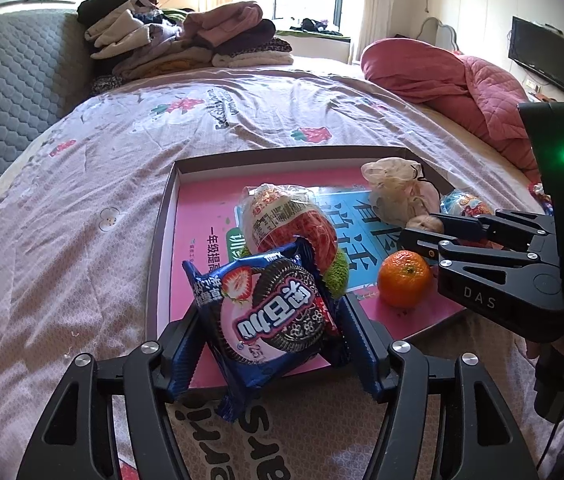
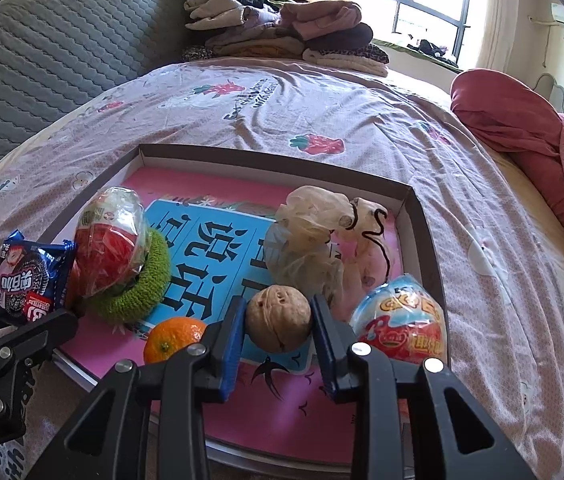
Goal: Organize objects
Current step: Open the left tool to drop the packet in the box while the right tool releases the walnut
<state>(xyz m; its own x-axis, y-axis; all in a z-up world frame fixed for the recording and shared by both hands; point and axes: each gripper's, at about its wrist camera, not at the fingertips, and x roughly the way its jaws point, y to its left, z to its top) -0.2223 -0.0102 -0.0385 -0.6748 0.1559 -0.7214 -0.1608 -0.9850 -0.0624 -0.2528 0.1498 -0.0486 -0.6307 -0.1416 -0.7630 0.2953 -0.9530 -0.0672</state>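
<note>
Blue foil caught the eye first in the left wrist view: a cookie pack (image 1: 270, 316) sat between the jaws of the left gripper (image 1: 270, 344), which stood wide. The pads looked barely against its crimped edges, if at all, so I judged the pack let go rather than gripped. Its far end lay over the near rim of the tray (image 1: 162, 240), its near end hanging out over the bed (image 1: 82, 200). Just beyond the jaws stood a wrapped red snack (image 1: 286, 216) on a green ring (image 1: 336, 276); an orange (image 1: 404, 278) lay to the right, beside the right gripper (image 1: 418, 236).

From the right wrist view, the right gripper (image 2: 278, 336) was clenched on a walnut (image 2: 280, 318), a pad against each side, over the tray's (image 2: 422, 216) near part. The orange (image 2: 174, 338) sat just left of the jaws, a blue-and-red packet (image 2: 402, 324) just right, a mesh pouch (image 2: 310, 232) beyond.

The step in hand seemed to be placing both items in the tray. Next, the left jaws would need to back off the pack, which might want a nudge further in. The right would need to set the walnut into a free spot and release gently, since it could roll.
</note>
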